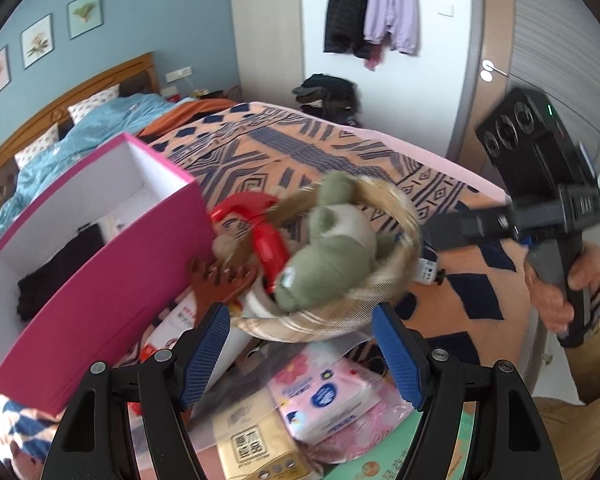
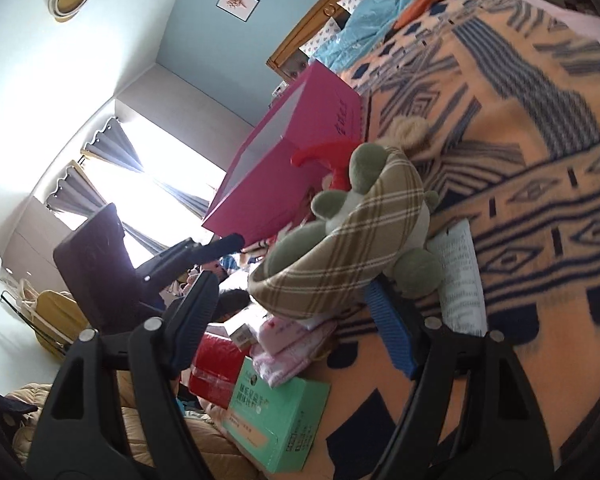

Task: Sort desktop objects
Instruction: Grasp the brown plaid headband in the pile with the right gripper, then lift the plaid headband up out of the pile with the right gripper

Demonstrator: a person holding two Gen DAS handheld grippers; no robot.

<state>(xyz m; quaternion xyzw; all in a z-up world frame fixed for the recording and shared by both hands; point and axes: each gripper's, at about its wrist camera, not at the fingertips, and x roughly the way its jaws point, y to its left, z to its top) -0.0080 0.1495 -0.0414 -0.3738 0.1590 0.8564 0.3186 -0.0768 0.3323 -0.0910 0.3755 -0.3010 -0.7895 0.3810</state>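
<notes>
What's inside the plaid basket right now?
In the plaid basket a green plush toy lies on top, beside a red spray bottle and a tan fuzzy item. Anything underneath them is covered.

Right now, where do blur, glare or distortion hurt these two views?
Left wrist view: the plaid fabric basket and green plush toy are motion-smeared; fisheye bends the pink cardboard box. Right wrist view: the curtained window is blown out, and the patterned orange blanket smears toward the edge.
</notes>
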